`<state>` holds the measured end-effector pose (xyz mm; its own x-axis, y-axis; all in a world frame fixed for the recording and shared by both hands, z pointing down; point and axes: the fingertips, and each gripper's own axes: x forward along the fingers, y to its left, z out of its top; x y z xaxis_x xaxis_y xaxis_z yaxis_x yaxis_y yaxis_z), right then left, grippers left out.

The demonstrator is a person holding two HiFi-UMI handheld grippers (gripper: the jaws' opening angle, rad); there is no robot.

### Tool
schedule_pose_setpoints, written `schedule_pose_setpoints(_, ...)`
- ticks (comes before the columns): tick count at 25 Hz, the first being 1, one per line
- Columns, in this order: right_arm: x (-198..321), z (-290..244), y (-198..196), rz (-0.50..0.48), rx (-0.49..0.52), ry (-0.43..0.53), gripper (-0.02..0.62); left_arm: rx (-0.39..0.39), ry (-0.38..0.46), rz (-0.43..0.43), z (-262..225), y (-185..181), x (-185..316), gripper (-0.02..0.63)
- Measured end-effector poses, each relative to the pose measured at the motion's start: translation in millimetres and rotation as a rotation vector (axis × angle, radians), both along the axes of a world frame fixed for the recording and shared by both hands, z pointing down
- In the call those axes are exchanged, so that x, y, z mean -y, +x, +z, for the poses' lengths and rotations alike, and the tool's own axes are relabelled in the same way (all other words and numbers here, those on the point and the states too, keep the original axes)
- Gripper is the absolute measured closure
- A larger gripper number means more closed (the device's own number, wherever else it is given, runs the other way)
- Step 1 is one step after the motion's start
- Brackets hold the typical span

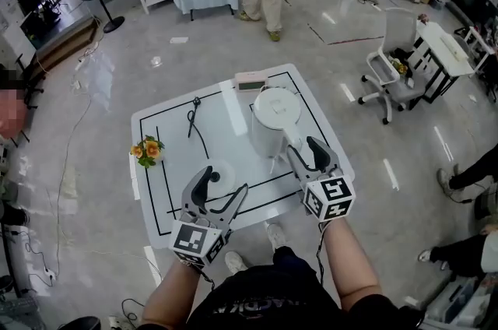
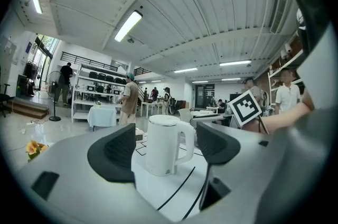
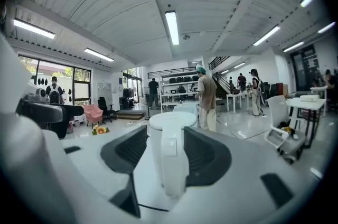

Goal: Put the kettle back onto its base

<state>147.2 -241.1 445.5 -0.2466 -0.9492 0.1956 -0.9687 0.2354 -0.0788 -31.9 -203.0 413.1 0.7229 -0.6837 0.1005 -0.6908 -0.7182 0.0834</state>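
The white kettle stands upright on the white table, right of centre, lid shut. Its handle points toward me and lies between the jaws of my right gripper, which is open with a small gap on each side. The round white base lies flat to the kettle's front left, apart from it. My left gripper hovers open just over the base's near edge with nothing in it. In the left gripper view the kettle shows beyond my left gripper.
A black cable lies on the table's back left. Orange flowers sit at the left edge and a small pink box at the far edge. An office chair stands to the right; people stand farther back.
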Motion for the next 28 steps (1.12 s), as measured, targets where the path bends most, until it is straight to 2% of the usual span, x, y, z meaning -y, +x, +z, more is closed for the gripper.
schedule_pose_setpoints(17,46.0,72.2,0.3,-0.065,-0.033,-0.184,0.393,0.007,-0.057,-0.055,26.3,9.1,23.1,0.256)
schedule_pose_setpoints(22,49.2,76.8,-1.5,-0.084,-0.045,-0.195,0.395,0.008,-0.068,-0.058,29.4,11.1,29.5,0.258)
schedule_pose_setpoints(23,50.0,76.5,-1.5,-0.086,-0.051,-0.195,0.417,0.007,-0.071,-0.06,30.0,11.1,31.0,0.258)
schedule_pose_setpoints(28,53.2,75.7,8.1,-0.076,-0.051,-0.191,0.438,0.001,-0.086,-0.066,33.2,12.2,36.7,0.258)
